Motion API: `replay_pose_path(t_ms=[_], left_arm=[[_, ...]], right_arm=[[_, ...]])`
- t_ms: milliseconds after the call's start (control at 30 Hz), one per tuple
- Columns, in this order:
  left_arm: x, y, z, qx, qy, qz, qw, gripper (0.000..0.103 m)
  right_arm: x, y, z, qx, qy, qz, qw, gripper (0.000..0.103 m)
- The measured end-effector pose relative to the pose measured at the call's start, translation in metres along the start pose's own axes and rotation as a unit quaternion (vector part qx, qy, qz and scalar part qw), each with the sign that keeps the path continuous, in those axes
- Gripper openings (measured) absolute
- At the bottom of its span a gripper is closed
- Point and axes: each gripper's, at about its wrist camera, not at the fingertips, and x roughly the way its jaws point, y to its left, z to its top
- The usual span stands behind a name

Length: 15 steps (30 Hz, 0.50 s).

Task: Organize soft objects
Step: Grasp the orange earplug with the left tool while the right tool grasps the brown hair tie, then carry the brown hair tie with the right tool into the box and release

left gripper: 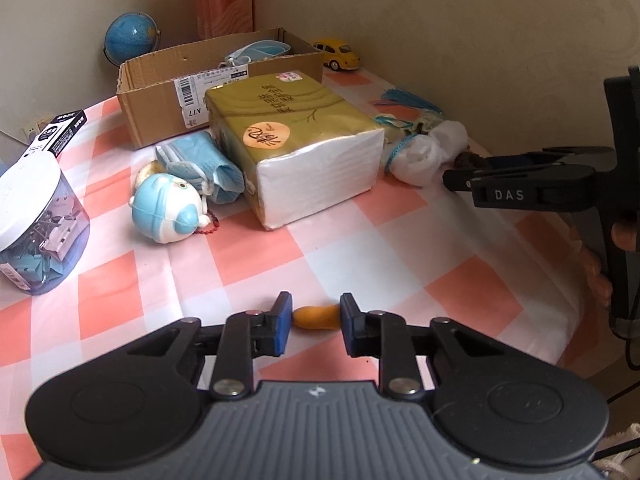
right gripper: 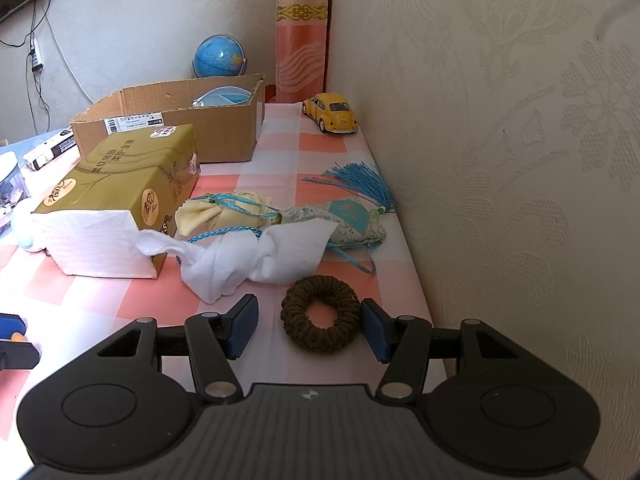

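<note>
My right hand-held gripper (right gripper: pixel 308 326) stands wide open and empty, straddling the brown scrunchie (right gripper: pixel 320 314), which lies flat just in front of the white cloth (right gripper: pixel 248 260); right pad nearly touches it, left stands clear.

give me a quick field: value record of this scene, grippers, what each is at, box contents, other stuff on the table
left gripper: open, small orange object between its fingers
right gripper: open, around brown scrunchie, not closed on it
cardboard box: open, blue face mask inside
tissue pack: in front of the box
beside tissue pack: white cloth, tasselled sachet, loose face masks
hard items: globe, yellow toy car, clip jar
surface: checked tablecloth
</note>
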Motion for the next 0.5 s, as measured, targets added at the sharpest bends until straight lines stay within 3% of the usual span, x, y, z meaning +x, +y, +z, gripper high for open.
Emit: replay_pose_path(t_ms=[67, 167, 500], left_arm=[[0.000, 0.001, 0.000, 0.002, 0.001, -0.005, 1.0000, 0.024], [0.000, 0.002, 0.001, 0.007, 0.000, -0.012, 0.9999, 0.024], [-0.012, 0.008, 0.003, 0.036, -0.007, -0.025, 0.9990, 0.024]], right_arm=[[0.000, 0.000, 0.000, -0.001, 0.001, 0.001, 1.000, 0.060], [-0.002, 0.001, 0.001, -0.007, 0.003, 0.009, 1.000, 0.049], [-0.020, 0.002, 0.001, -0.010, 0.011, 0.019, 1.000, 0.042]])
